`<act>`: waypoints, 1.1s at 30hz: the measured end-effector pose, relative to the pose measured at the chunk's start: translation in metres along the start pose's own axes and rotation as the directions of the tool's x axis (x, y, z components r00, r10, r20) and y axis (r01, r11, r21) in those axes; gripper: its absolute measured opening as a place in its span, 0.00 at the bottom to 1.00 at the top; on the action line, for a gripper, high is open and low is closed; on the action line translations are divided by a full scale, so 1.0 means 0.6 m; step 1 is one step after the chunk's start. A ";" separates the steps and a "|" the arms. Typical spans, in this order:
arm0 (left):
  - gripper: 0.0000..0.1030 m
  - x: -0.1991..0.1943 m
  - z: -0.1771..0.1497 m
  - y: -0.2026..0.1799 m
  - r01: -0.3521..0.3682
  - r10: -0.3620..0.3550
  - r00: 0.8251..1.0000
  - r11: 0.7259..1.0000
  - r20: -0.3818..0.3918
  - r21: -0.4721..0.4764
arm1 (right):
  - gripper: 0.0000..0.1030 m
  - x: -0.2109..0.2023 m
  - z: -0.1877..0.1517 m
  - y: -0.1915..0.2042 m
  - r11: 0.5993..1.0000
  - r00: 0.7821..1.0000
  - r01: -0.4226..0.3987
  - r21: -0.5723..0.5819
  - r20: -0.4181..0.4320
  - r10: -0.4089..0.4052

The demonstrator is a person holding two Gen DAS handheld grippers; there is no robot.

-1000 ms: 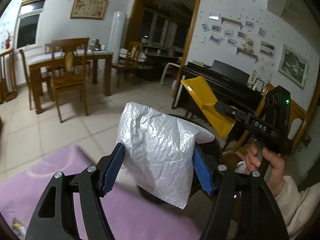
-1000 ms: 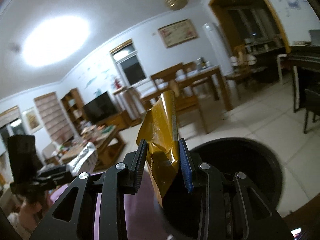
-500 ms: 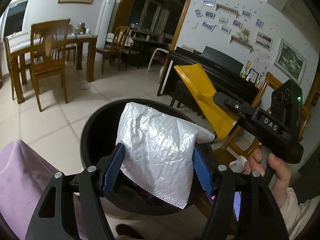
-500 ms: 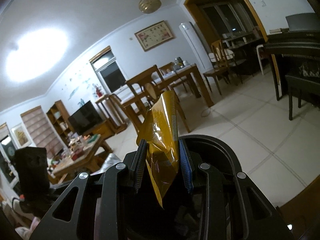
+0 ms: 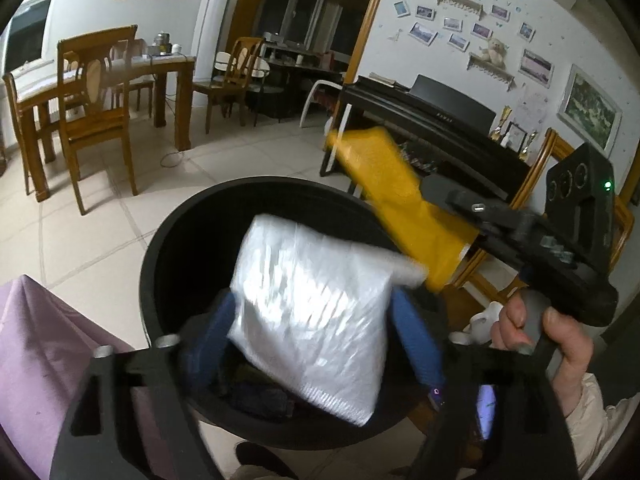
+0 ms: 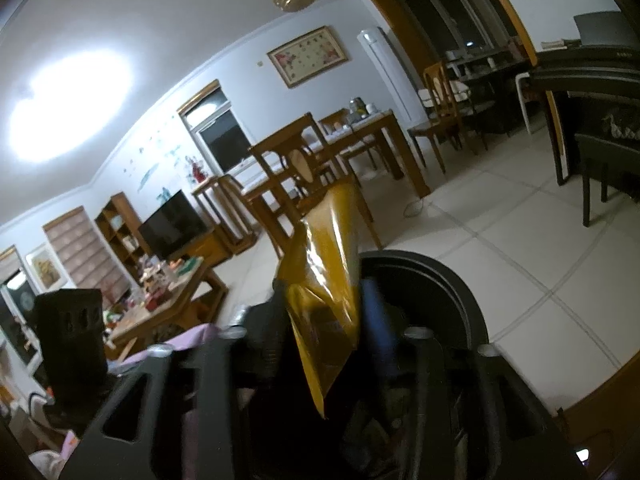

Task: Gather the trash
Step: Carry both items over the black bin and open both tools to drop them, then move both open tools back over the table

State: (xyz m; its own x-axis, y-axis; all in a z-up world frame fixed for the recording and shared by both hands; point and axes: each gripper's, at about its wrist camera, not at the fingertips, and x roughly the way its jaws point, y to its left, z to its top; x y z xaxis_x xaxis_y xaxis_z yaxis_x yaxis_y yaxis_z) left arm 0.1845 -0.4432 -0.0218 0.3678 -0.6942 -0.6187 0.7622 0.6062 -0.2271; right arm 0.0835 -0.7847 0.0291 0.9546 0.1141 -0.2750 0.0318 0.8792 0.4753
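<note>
Now the black bin (image 5: 168, 240) filled the lower middle of the left view, dark scraps lying blurred in its bottom at about 6 o'clock. The left gripper (image 5: 316, 340) was clamped on a white bubble mailer (image 5: 312, 312), puffy and creased, hanging over the bin's mouth. At 3 o'clock the right gripper (image 5: 452, 216) pinched a yellow wrapper (image 5: 400, 200), glossy and crumpled, above the bin's far rim. In the right view the wrapper (image 6: 324, 280) stood between that gripper's (image 6: 324, 324) blue pads (image 6: 376, 320), with the bin (image 6: 448, 280) just behind. Half a second before, the bin sat lower in both views; since then both pieces had come further over its opening. A purple cloth (image 5: 48, 344) lay at 8 o'clock.
</note>
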 end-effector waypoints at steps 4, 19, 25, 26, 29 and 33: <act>0.95 -0.009 -0.001 -0.004 -0.031 0.031 0.999 0.999 0.011 0.024 | 0.89 -0.002 0.003 0.004 1.000 0.999 -0.024 0.000 0.032 0.024; 0.95 -0.074 -0.013 0.025 -0.092 0.091 0.995 0.996 0.029 0.018 | 0.94 0.007 -0.018 0.042 0.999 0.999 -0.044 0.004 -0.009 0.044; 0.95 -0.169 -0.047 0.066 -0.145 0.148 0.986 0.988 0.071 -0.051 | 0.94 0.025 -0.040 0.095 0.996 0.995 -0.080 -0.030 -0.063 0.078; 0.95 -0.181 -0.051 0.072 -0.153 0.157 0.985 0.986 0.075 -0.060 | 0.94 0.030 -0.045 0.112 0.995 0.993 -0.091 -0.043 -0.077 0.087; 0.95 -0.243 -0.074 0.103 -0.193 0.203 0.975 0.975 0.092 -0.112 | 0.94 0.041 -0.062 0.161 0.989 0.987 -0.126 -0.081 -0.113 0.116; 0.95 -0.344 -0.125 0.145 -0.238 0.263 0.957 0.953 0.121 -0.187 | 0.94 0.059 -0.094 0.253 0.969 0.965 -0.209 -0.134 -0.191 0.181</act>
State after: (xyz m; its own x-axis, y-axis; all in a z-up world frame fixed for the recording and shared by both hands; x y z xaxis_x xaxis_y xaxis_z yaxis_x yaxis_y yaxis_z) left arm 0.1350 -0.2178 0.0298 0.6174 -0.5518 -0.5607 0.5386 0.8160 -0.2099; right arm 0.1055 -0.6212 0.0446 0.8703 0.3578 -0.3384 -0.2081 0.8900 0.4057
